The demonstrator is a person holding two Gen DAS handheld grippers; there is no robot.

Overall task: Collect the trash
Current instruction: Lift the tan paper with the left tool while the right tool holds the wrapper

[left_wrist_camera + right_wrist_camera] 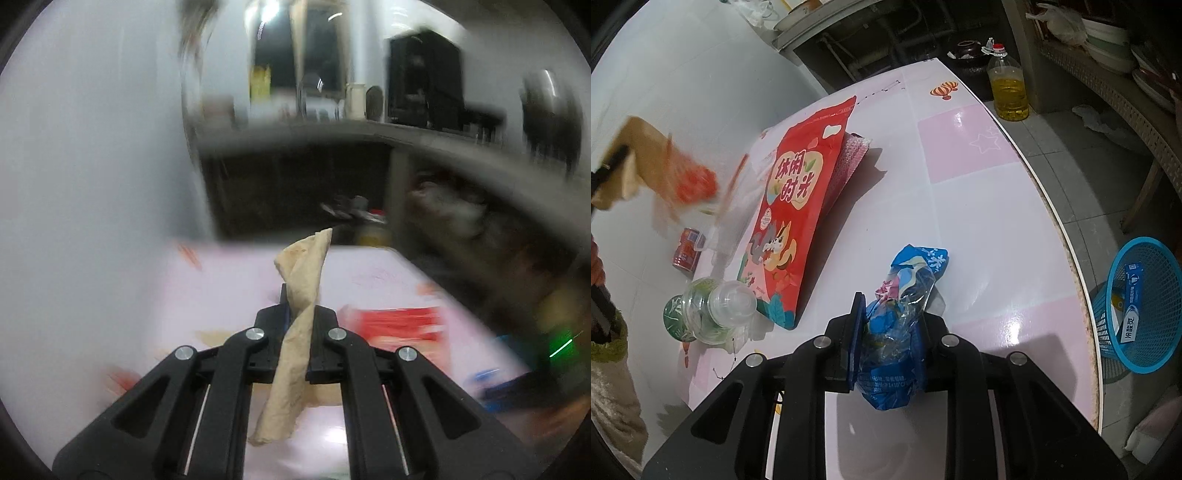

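Your right claw (892, 328) pinches the blue wrapper (905, 314) over the table (990, 206), your left claw (298, 314) pinches brown paper (299, 317), and both could slip before the bin (1141, 306).

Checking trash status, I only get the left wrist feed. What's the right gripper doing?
Observer: The right gripper is shut on a crumpled blue wrapper above the table.
Operator: Any bin in sight?
Observer: Yes, a blue mesh basket on the floor past the table's edge, with a toothpaste box inside.
Operator: What's left on the table?
Observer: A large red snack bag, a clear jar lying by it, and a small red can.
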